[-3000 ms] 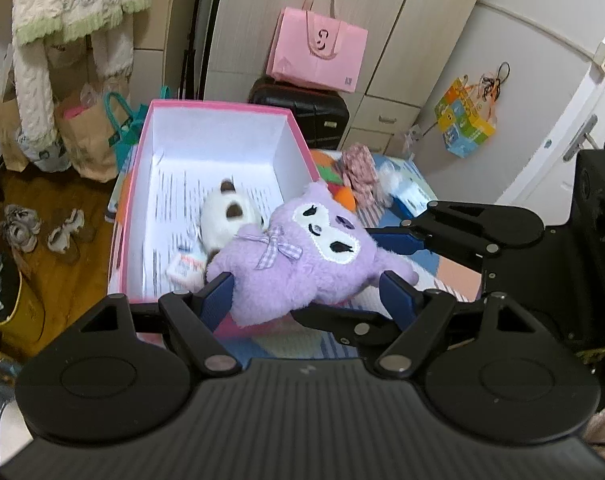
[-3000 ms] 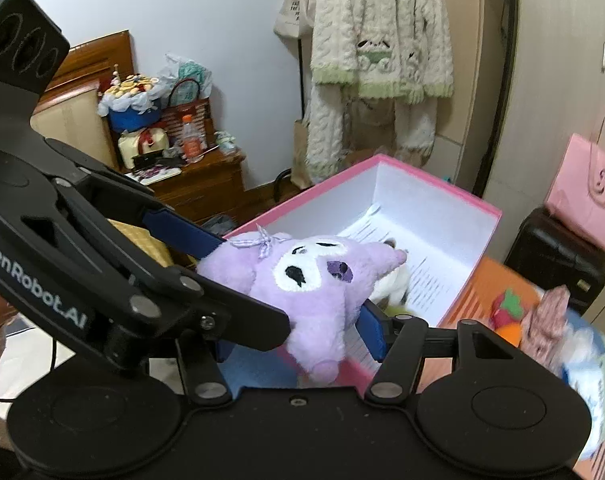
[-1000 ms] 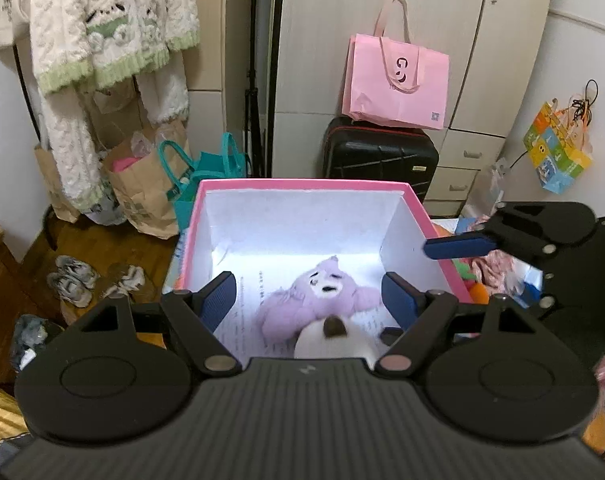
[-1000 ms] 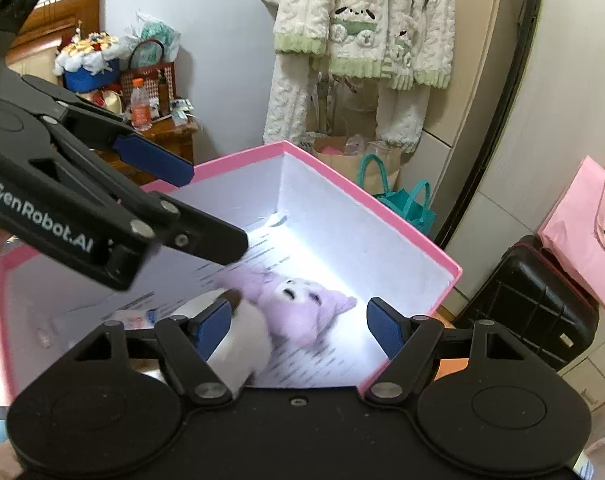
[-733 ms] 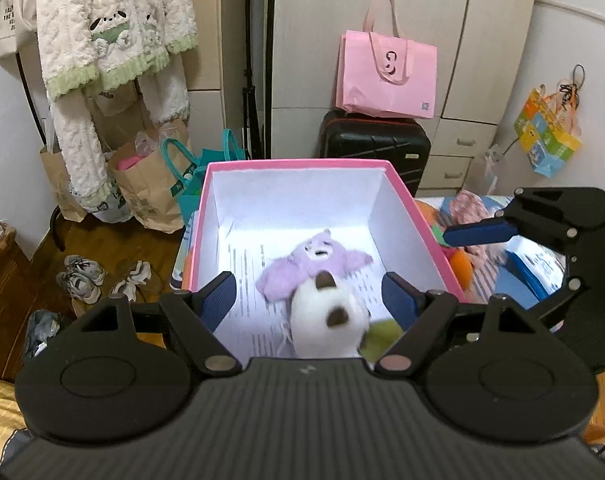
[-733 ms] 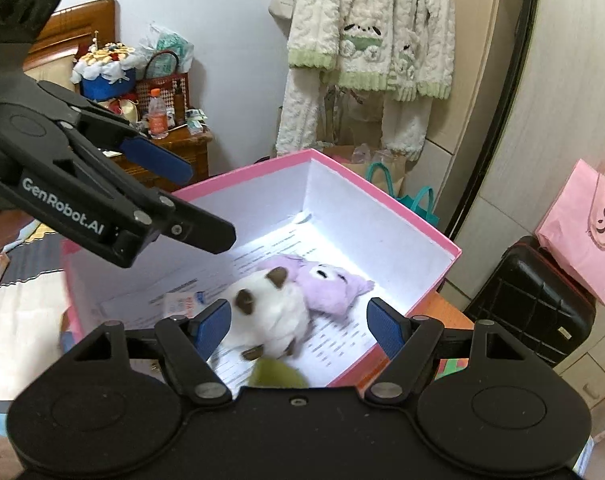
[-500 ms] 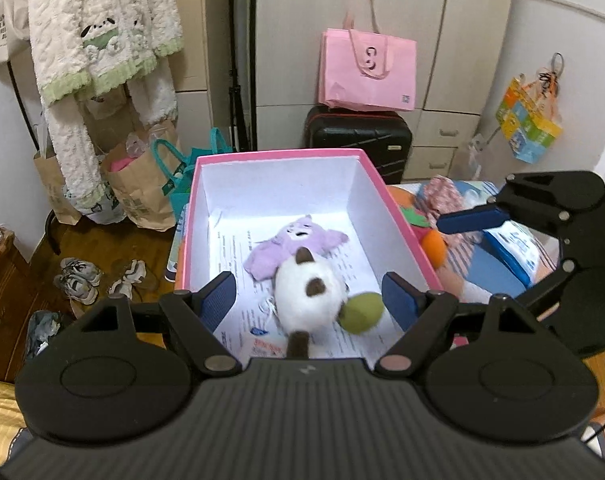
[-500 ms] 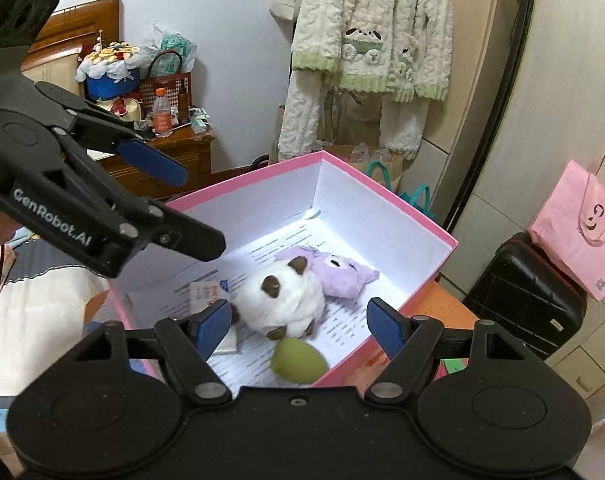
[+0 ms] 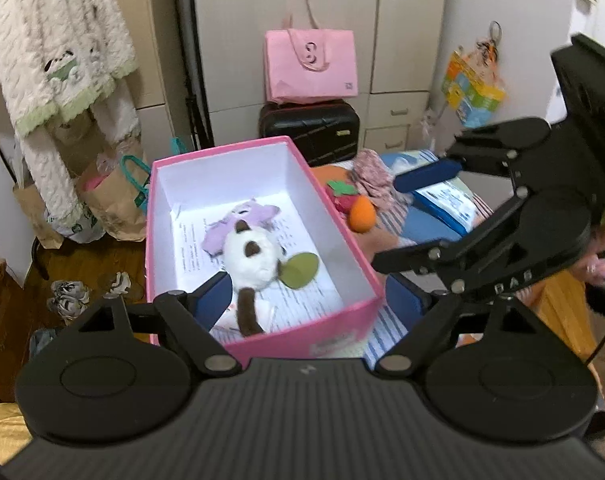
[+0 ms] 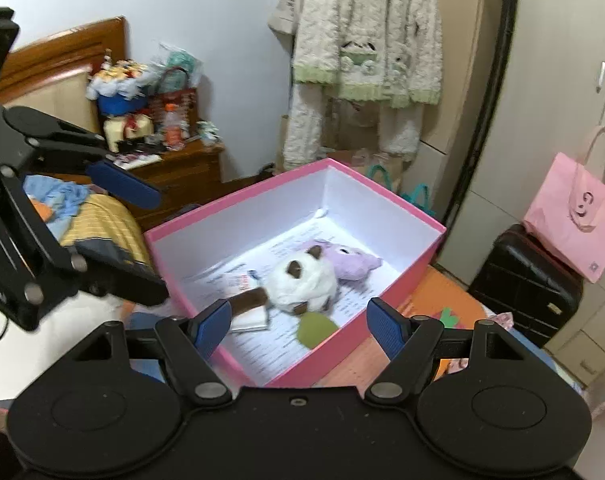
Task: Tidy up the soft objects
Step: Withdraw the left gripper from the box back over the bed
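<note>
A pink box (image 9: 334, 240) with white walls stands on the bed; it also shows in the right wrist view (image 10: 386, 280). Inside lie a purple plush (image 9: 242, 222), a white and brown plush (image 9: 252, 260) and a green soft piece (image 9: 300, 270). The same plushes show in the right wrist view: purple (image 10: 352, 262), white (image 10: 304, 282), green (image 10: 316, 330). My left gripper (image 9: 310, 302) is open and empty above the box's near end. My right gripper (image 10: 298, 328) is open and empty over the box's near corner.
An orange soft toy (image 9: 362, 214), a red and green one (image 9: 340, 196) and a patterned cloth (image 9: 372, 176) lie on the bed right of the box. A black suitcase (image 9: 308, 128) with a pink bag (image 9: 310, 66) stands behind. A wooden nightstand (image 10: 174, 168) stands left.
Both grippers held the purple plush over the box, let it go inside, then drew back and up. The box now looks smaller and its near end is in view.
</note>
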`<state>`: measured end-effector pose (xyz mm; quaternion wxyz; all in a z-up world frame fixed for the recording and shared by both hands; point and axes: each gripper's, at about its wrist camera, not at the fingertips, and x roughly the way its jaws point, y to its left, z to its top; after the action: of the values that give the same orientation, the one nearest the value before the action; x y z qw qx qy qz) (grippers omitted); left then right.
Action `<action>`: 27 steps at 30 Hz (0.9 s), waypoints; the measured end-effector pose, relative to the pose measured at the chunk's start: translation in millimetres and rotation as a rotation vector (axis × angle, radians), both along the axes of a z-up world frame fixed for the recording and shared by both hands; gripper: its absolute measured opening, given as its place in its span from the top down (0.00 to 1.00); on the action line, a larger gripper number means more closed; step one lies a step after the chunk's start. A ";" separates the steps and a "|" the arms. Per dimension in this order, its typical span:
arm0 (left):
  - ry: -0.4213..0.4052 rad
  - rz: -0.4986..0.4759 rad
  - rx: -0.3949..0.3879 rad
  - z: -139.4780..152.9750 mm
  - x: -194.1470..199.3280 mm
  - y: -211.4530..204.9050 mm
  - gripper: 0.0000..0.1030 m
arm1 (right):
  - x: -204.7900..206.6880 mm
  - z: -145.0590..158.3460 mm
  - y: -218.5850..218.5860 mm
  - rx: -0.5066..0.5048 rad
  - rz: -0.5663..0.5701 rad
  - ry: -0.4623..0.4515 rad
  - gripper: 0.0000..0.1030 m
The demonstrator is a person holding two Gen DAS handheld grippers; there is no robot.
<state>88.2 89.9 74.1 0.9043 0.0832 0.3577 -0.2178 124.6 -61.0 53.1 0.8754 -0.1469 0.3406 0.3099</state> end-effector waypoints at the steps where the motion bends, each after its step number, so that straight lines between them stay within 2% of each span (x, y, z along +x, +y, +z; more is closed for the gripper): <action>1: -0.001 -0.011 0.008 0.6 -4.9 -3.5 0.19 | -3.3 1.2 -1.5 0.009 0.000 0.001 0.23; 9: -0.021 -0.090 0.031 -0.5 -43.6 -26.1 0.10 | -42.0 2.7 -38.3 0.021 -0.031 -0.017 0.23; 17: 0.046 -0.187 0.027 -18.4 -59.9 -54.4 0.09 | -86.5 -16.7 -106.5 0.107 -0.117 -0.010 0.23; 23: 0.059 -0.126 -0.040 -20.4 -49.4 -68.9 0.07 | -115.9 -25.3 -137.5 0.121 -0.124 -0.051 0.23; 27: 0.038 -0.116 -0.027 -24.9 -41.2 -84.4 0.02 | -125.1 -32.2 -149.1 0.099 -0.135 -0.094 0.23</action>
<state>47.0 5.5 49.2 0.8843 0.0877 0.3662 -0.2762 -0.5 -210.1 20.9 0.9155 -0.0946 0.2924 0.2596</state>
